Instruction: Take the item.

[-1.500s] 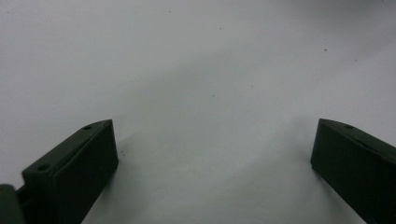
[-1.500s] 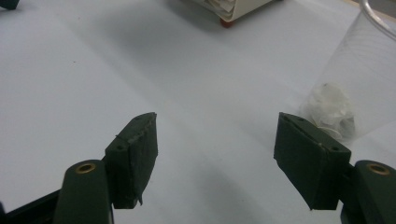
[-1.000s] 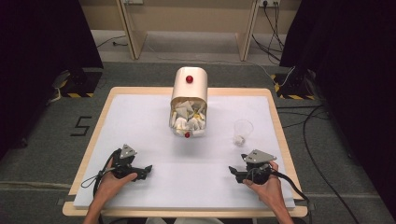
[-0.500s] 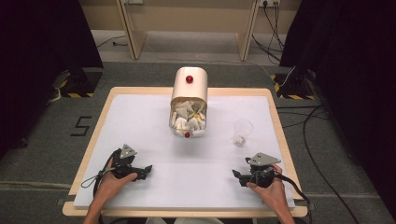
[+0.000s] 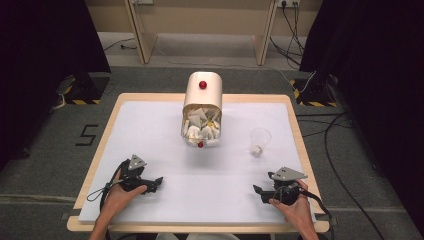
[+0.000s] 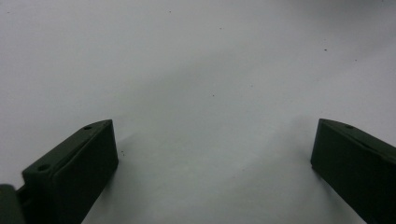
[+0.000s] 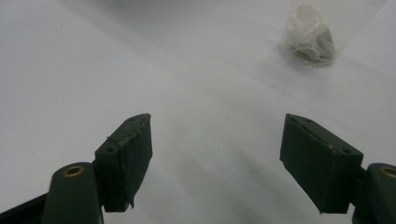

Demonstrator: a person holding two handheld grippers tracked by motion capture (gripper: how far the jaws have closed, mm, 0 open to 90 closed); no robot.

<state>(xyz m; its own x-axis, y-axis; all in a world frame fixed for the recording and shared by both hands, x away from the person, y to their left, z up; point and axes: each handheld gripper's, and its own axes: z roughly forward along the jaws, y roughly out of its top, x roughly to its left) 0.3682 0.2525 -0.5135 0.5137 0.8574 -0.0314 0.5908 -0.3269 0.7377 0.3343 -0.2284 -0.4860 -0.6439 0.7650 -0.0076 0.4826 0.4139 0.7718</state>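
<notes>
A beige bin [image 5: 202, 100] with a red knob [image 5: 202, 85] lies on its side at the table's far middle, its mouth toward me and full of crumpled white wrappers [image 5: 201, 128]. A clear plastic cup [image 5: 259, 141] with something white in it stands to the right of the bin, and appears at the top right of the right gripper view as the cup [image 7: 309, 35]. My left gripper [image 5: 159, 181] rests near the front left, jaws wide over bare mat [image 6: 212, 135]. My right gripper [image 5: 256, 190] is at the front right; its jaws [image 7: 217, 126] have just been opening, with nothing between them.
The white mat [image 5: 150, 130] covers a wooden table [image 5: 295, 125]. Cables trail from both grippers off the front edge. Dark curtains and floor cables surround the table. Wooden frame legs [image 5: 141, 30] stand beyond the far edge.
The right hand and its gripper have drifted slightly to the right and toward the front edge. The left hand, the bin and the cup have stayed put.
</notes>
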